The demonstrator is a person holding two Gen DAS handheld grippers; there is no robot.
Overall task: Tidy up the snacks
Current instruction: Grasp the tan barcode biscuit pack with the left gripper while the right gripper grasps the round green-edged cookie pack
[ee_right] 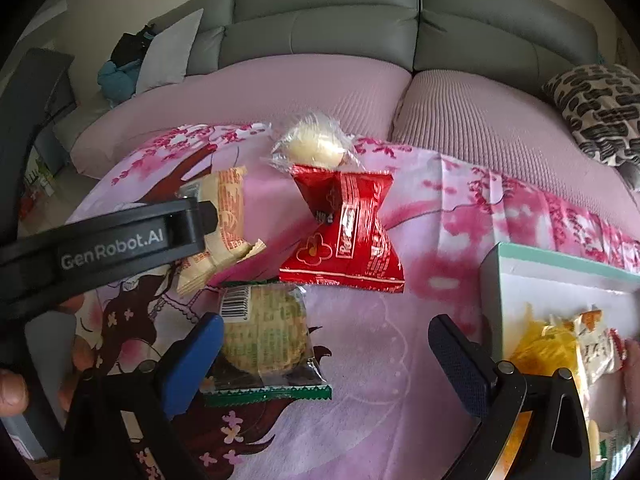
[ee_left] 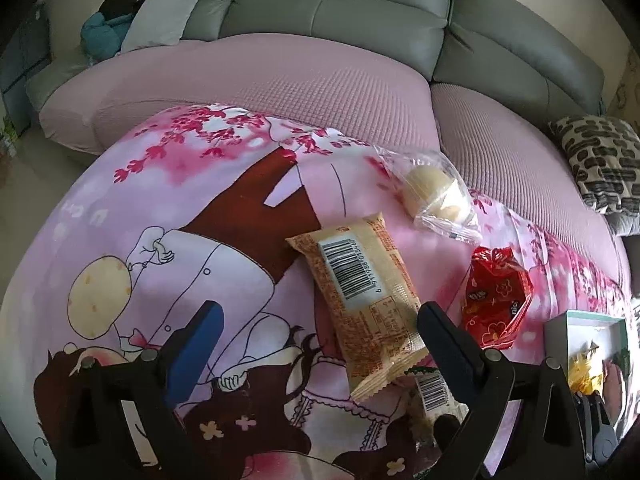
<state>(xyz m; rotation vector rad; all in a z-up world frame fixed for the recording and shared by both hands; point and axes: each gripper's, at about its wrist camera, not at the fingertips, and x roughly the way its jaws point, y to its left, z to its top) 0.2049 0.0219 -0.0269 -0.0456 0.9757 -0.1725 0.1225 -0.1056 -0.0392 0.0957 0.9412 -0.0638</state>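
On a pink cartoon-print cloth (ee_left: 168, 216) spread before a grey sofa (ee_left: 340, 4), the left tongs (ee_left: 320, 316) stand wide open with nothing gripped; a beige snack packet (ee_left: 356, 292) with a barcode lies between their tips, nearer the right finger (ee_left: 444, 336), with no pad pressing on it. Just right of it on the cloth lie a clear wrapped round pastry (ee_left: 436, 196) and a red packet (ee_left: 496, 300). The right tongs (ee_right: 326, 340) are also wide open and empty, their blue-padded left finger (ee_right: 196, 356) just beside a green-edged biscuit packet (ee_right: 264, 336) that lies flat on the cloth. At the far right sits a white box with a teal rim (ee_right: 560, 264), holding yellow-wrapped sweets (ee_right: 544, 348) and a small sachet (ee_right: 596, 344).
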